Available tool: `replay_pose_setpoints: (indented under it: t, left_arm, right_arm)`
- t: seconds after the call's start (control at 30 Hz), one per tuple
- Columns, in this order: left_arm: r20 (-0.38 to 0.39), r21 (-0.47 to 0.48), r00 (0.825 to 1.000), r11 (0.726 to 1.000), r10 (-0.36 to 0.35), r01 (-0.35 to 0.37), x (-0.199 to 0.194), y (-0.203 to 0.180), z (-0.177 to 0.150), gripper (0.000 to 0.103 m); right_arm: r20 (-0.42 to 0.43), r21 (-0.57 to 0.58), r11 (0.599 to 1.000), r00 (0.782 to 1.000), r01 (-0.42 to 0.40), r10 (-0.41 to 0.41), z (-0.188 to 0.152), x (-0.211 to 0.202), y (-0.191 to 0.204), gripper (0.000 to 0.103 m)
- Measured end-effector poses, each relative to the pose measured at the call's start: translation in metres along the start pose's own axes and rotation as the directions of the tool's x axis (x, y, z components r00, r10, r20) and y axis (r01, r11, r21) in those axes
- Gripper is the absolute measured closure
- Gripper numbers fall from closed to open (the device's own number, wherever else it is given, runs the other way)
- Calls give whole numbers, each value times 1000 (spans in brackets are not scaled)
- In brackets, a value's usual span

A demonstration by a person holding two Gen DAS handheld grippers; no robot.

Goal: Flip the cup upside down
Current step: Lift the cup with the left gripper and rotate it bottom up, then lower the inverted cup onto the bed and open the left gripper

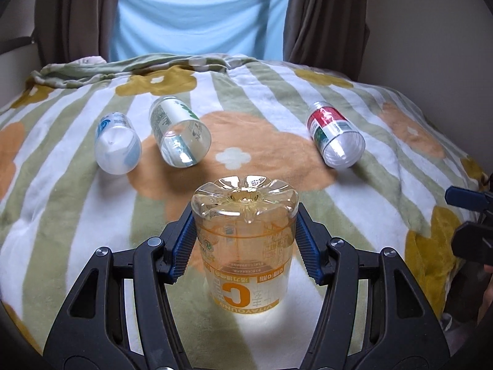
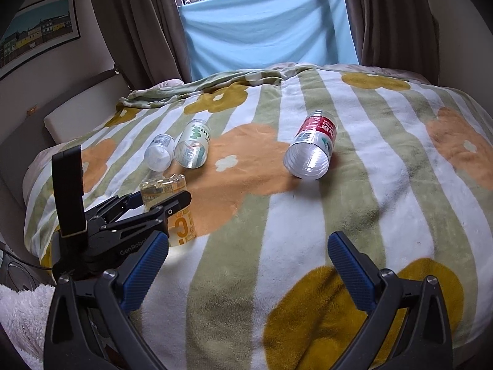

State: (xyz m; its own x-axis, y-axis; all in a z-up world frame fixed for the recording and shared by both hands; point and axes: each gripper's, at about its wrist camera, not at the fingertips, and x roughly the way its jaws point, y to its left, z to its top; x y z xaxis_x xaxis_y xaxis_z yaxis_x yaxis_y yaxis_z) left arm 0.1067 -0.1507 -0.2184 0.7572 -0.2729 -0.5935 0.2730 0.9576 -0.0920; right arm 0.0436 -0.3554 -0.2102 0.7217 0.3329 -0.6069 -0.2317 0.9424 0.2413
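Observation:
A clear yellow-orange cup cut from a bottle (image 1: 246,246) stands upside down on the blanket, base up, its label inverted. My left gripper (image 1: 245,234) is shut on its sides with both blue pads. The same cup (image 2: 172,209) and the left gripper (image 2: 148,206) show at the left of the right wrist view. My right gripper (image 2: 246,262) is open and empty above the blanket, to the right of the cup. Three other clear cups lie on their sides: a blue-labelled one (image 1: 117,146), a green-labelled one (image 1: 178,135) and a red-labelled one (image 1: 334,134).
A striped floral blanket (image 1: 277,98) covers the soft, uneven bed. Brown curtains (image 2: 388,15) and a light blue cloth (image 2: 265,27) hang behind it. A headboard (image 2: 86,108) and a framed picture (image 2: 37,30) are at the left. The bed drops off at the right edge.

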Motion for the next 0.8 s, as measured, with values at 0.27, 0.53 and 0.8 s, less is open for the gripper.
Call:
replay_pose_setpoints:
  t: [0.27,0.53,0.8]
  left_arm:
    - [-112,41,994,999,-12,16,-5,0,-1,46]
    - [-217,3,975,999,-44,46,0,6,5,46]
    - [-247,-32,968,999,-36,28,1,12,3,0]
  right_arm:
    - [-1,-8,1000,1000,-7,7,2,0,4,0]
    - [-9,-19,1000,1000,-5,5,3,1,8,0]
    - [-2,-20,1000,1000,-3,3,5,0,11,0]
